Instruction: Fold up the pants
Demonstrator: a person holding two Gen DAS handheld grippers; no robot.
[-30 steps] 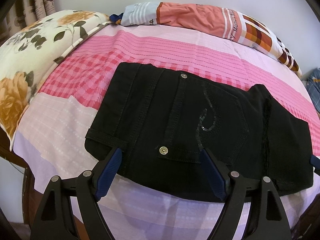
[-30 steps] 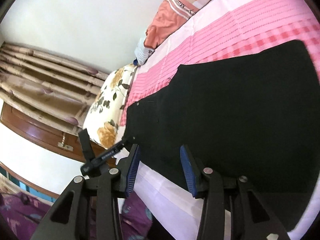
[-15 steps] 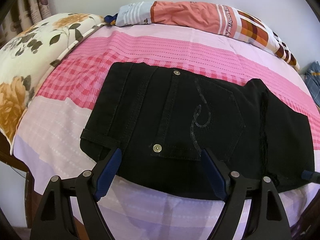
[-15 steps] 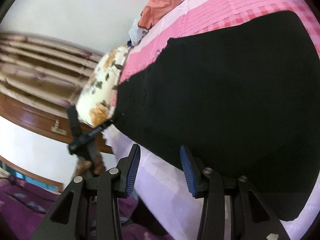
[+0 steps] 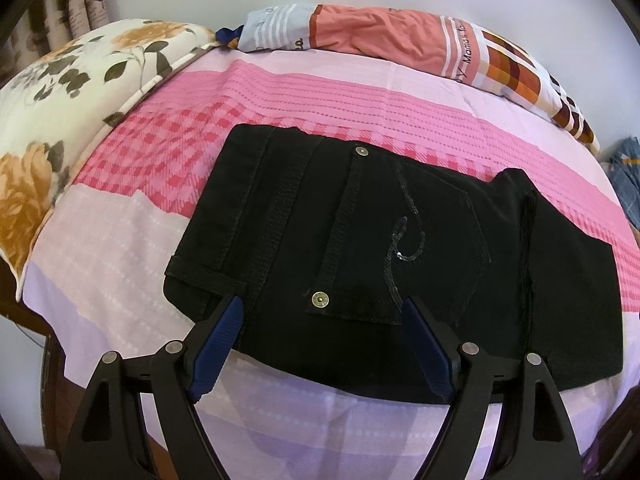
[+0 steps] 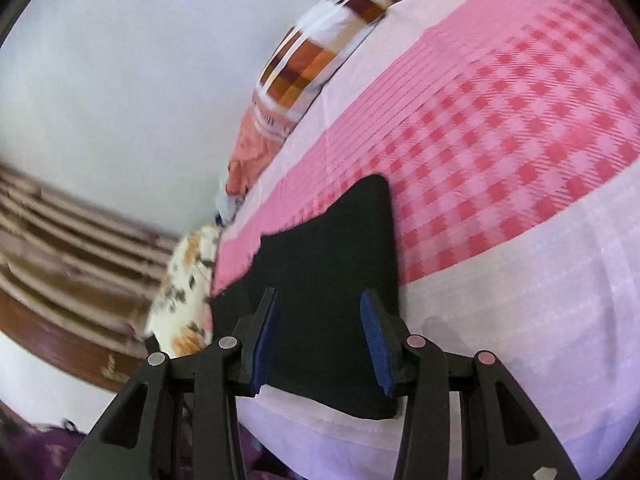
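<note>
A home bedroom. A bed [image 5: 120, 248] spread with a pink, checked and lilac sheet fills the view; a floral pillow [image 5: 60, 92] lies at the bed's left end, a patchwork-printed bolster [image 5: 380, 36] along its far edge against a plain wall [image 6: 140, 60], and striped curtains [image 6: 60, 232] hang beyond the pillow.

The curtain [image 6: 60, 240] and floral pillow [image 6: 188, 292] are motion-blurred — patterns unreadable.
</note>
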